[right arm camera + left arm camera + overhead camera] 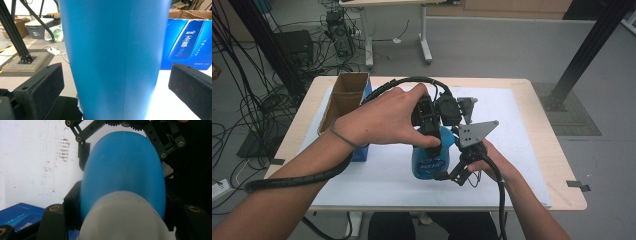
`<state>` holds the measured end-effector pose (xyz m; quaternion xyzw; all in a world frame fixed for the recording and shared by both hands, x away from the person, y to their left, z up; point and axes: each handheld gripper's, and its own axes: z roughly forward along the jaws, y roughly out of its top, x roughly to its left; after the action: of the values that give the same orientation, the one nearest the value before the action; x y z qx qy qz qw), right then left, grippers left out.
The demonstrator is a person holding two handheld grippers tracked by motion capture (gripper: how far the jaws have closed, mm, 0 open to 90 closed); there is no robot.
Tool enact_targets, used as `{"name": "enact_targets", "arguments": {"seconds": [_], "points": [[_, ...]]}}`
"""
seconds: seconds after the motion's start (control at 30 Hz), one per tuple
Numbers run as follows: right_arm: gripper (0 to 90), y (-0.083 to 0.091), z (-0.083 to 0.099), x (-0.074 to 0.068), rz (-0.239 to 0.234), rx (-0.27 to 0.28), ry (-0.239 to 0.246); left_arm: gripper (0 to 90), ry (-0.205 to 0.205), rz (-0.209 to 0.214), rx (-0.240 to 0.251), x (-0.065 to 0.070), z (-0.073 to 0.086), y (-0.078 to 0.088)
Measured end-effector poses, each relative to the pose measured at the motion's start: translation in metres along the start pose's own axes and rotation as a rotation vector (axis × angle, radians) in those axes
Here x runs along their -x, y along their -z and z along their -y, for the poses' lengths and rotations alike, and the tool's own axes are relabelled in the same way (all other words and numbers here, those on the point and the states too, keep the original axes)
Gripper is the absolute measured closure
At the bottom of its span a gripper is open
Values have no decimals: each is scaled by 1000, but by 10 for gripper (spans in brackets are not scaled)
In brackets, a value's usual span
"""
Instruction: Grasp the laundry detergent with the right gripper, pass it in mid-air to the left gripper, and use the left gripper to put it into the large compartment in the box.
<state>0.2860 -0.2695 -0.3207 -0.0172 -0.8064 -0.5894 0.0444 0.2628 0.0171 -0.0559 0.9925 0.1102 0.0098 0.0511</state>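
Your left gripper (432,131) clamps its jaws on the blue bottle (430,159), upright mid-worktop (542,150). Your right gripper (452,172) has its jaws wide, straddling the bottle's body untouched.

The person's left hand (387,117) is covering most of the left gripper (432,142); the blue bottle (112,57) is running past the right gripper view's top and bottom edges.
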Motion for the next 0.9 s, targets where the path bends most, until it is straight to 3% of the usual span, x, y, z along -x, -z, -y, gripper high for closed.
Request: {"name": "enact_targets", "arguments": {"seconds": [0.63,0.9], "points": [[2,7,8,-3,42,10,-23,379,22,-5,15,-4,13,4],[2,10,13,-4,58,17,-32,380,79,-18,19,-10,21,9]]}}
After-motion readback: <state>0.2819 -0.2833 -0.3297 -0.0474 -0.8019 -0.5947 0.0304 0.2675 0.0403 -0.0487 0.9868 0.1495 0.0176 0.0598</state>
